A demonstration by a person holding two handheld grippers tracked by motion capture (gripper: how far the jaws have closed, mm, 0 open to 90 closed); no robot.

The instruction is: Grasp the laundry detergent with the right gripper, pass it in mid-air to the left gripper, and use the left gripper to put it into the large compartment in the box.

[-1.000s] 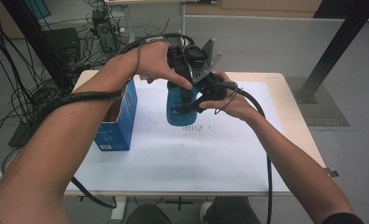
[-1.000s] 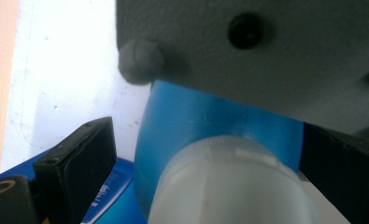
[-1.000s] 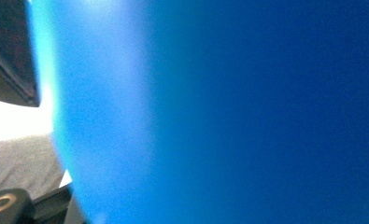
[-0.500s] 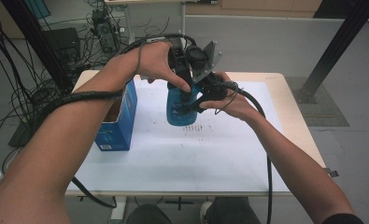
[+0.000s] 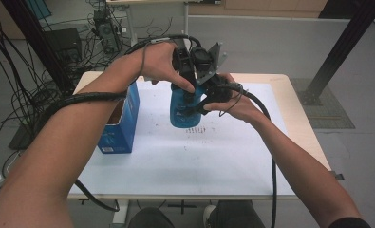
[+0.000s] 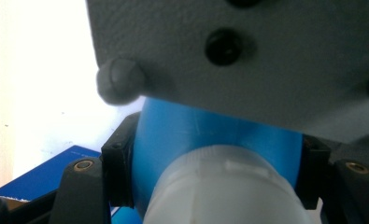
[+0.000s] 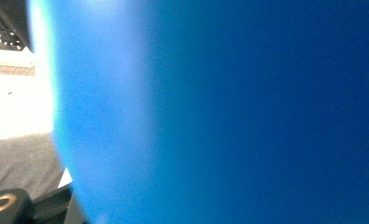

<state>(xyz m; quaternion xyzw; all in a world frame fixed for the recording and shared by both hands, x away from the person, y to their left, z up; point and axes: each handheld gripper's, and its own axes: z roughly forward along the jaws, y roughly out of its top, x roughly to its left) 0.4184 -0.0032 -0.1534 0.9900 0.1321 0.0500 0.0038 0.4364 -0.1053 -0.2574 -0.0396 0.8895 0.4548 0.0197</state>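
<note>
Closest to the lens, in the left gripper view, a white cap (image 6: 229,186) fills the bottom of the frame, with the blue bottle (image 6: 210,140) rising behind it; the two black jaws press on the bottle's shoulder from either side, so the left gripper (image 6: 212,172) is clamped on it just below the cap. Above that hangs the grey plate (image 6: 247,56) of the other gripper, very near. In the right gripper view the blue bottle (image 7: 229,112) sits so close that it blurs across nearly everything; whether those jaws pinch it cannot be told. From the high view, both hands meet above the white table (image 5: 223,156): the left gripper (image 5: 189,90) grips the bottle (image 5: 184,111) at its top, the right gripper (image 5: 209,97) lies against its side, and the bottle hangs upright, lifted clear of the table's middle. Farther left stands an open blue box (image 5: 121,121), well apart from the bottle.
</note>
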